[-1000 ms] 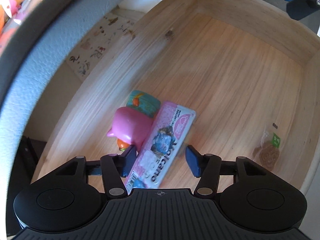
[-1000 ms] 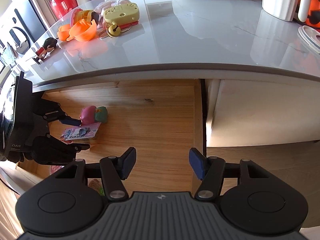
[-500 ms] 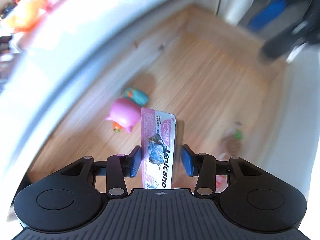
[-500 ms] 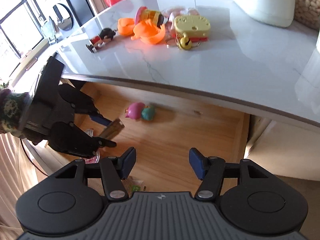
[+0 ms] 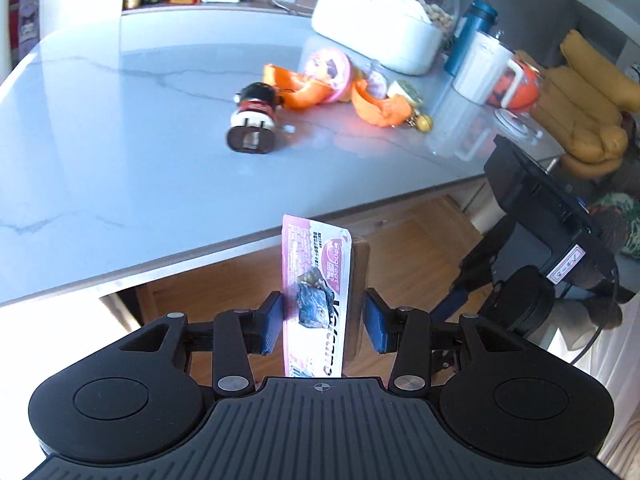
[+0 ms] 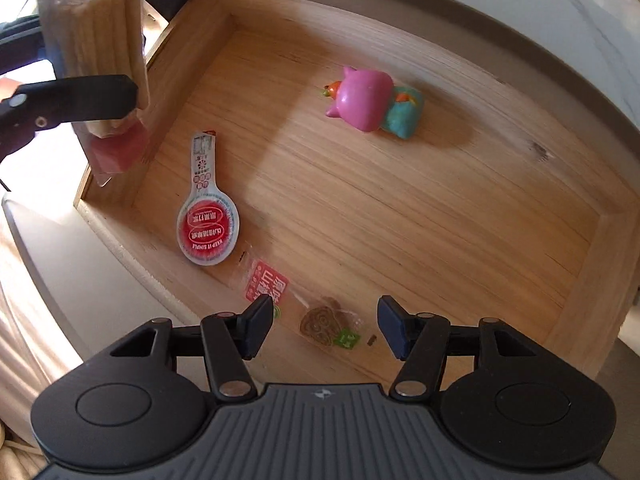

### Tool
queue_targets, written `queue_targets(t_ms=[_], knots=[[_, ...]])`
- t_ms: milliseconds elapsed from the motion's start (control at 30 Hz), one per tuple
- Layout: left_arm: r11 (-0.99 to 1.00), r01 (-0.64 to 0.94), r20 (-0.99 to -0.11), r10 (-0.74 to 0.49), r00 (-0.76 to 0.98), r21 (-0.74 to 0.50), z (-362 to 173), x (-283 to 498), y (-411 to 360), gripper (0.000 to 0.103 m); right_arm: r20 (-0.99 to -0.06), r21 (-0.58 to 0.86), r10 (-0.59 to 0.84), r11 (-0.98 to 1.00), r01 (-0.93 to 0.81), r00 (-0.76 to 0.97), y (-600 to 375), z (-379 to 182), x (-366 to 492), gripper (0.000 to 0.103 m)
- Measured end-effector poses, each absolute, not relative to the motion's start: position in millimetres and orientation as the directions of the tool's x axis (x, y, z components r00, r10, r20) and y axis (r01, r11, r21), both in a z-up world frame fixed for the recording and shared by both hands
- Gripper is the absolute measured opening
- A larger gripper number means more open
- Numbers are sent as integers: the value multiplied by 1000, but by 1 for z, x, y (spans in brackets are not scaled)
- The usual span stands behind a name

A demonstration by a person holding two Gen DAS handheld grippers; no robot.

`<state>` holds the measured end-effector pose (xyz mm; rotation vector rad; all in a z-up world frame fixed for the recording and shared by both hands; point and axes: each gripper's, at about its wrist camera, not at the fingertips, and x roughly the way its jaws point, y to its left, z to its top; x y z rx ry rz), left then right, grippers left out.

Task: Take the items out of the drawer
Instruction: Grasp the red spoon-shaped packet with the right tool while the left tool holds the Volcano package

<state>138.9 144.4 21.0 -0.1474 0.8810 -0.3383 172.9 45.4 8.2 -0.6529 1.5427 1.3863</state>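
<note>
The left hand-held gripper (image 5: 323, 326) is clenched on a pink snack packet (image 5: 316, 300), which stands upright between its blue pads in the lower middle of the left wrist view; those jaws have just been closing onto it. The packet is lifted clear of the drawer (image 6: 400, 208) and sits in front of the edge of the marble bench (image 5: 120, 152). On the bench, in the upper middle of that frame, lie a small black-and-red figurine (image 5: 254, 118) and orange toy pieces (image 5: 376, 104), with a white container (image 5: 376, 36) behind them. The right hand-held gripper (image 6: 325, 326) hangs released over the open wooden drawer, nothing between its pads. Just beyond its fingertips, at the lower middle of the right wrist view, lies a clear-wrapped brown cookie (image 6: 324, 324). Beside it lies a red sachet (image 6: 266, 282), and further left a round red-lidded pack (image 6: 206, 230). A pink pig toy (image 6: 362, 98) touches a teal toy (image 6: 404, 116) in the upper middle. At upper left of that view the packet appears held above the drawer's corner.
</note>
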Motion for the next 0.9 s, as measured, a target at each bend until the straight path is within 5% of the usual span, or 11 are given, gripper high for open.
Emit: queue_targets(t_ms=[300, 900], knots=[[966, 79, -730, -237, 641, -244, 20, 117, 184, 48, -841, 538, 185, 177, -824, -509, 103, 16, 130, 59], [967, -16, -734, -183, 654, -255, 18, 99, 213, 47, -913, 404, -36, 38, -914, -406, 168, -10, 70, 60]])
